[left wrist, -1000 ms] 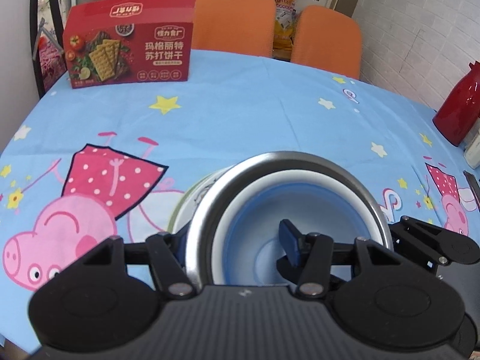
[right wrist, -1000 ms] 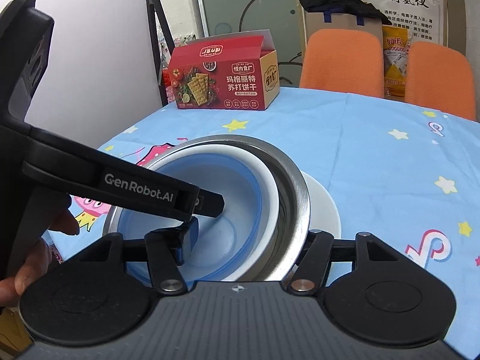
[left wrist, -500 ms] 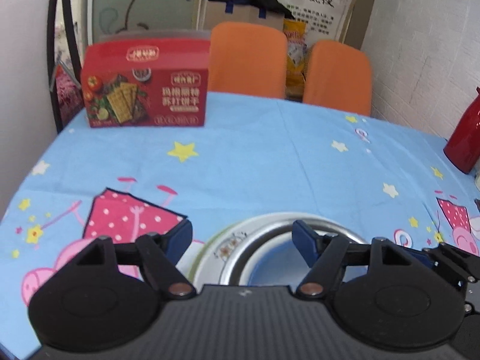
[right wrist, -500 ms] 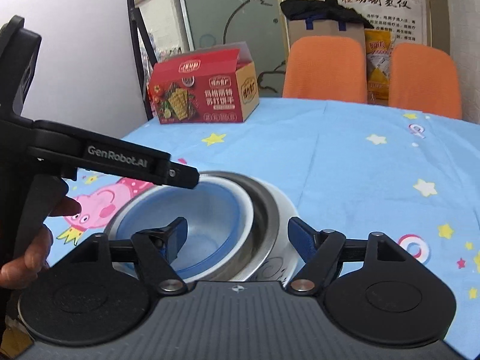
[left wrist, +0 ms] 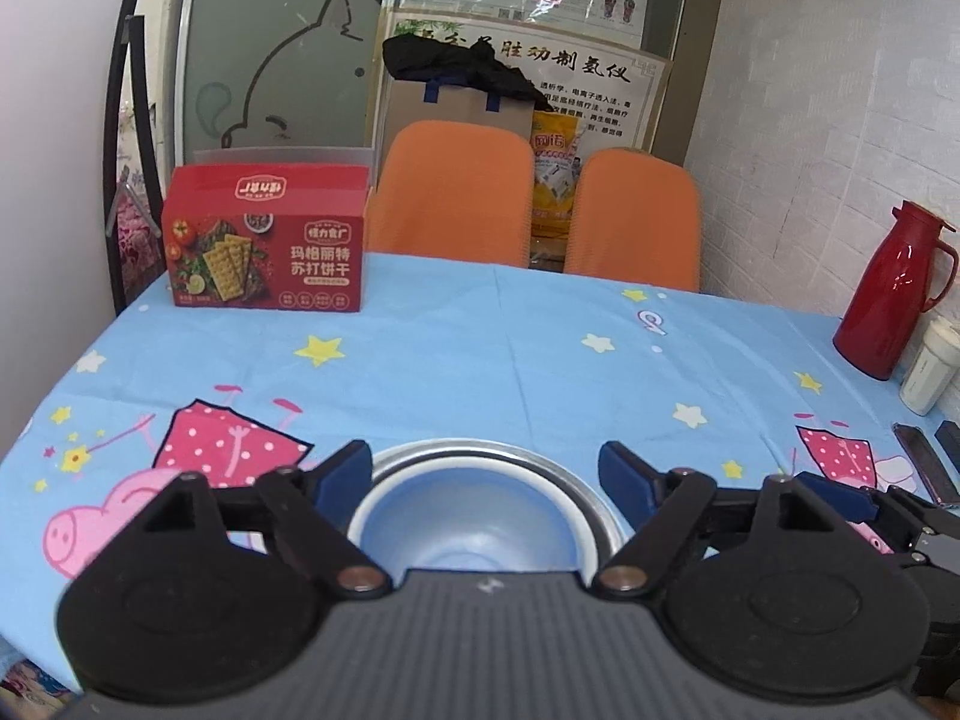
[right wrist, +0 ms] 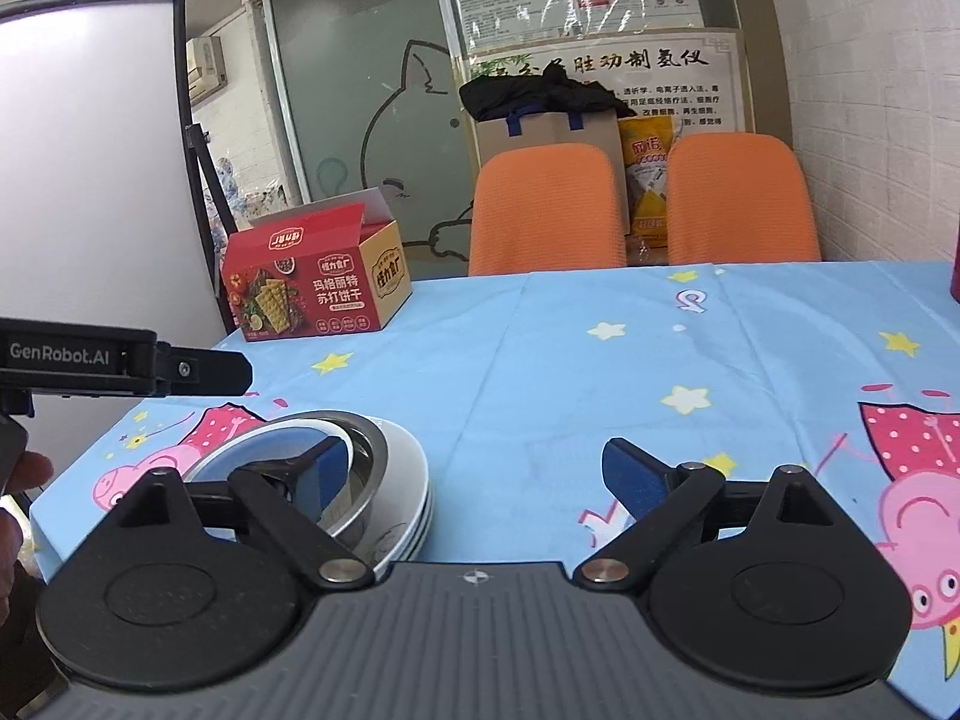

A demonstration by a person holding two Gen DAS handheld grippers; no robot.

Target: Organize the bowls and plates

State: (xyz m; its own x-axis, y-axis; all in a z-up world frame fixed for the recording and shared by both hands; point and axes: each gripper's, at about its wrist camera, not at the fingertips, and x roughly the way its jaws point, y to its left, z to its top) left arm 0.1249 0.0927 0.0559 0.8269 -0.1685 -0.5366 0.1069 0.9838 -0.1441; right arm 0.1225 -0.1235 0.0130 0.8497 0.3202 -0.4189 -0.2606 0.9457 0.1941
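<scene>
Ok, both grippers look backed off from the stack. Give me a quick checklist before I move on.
1. Left gripper open, holding nothing: ok.
2. Right gripper open, holding nothing: ok.
3. Blue bowl nested inside the steel bowl: ok.
4. Steel bowl sitting on the white plates: ok, with the plate rims lined up.
5. Stack's distance from the near table edge: cannot tell, hidden behind the gripper bodies.
6. More dishes left to gather: cannot tell; only the cracker box and red thermos show.

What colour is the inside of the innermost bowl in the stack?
Blue with a white rim: the innermost bowl shows best in the left wrist view.
</scene>
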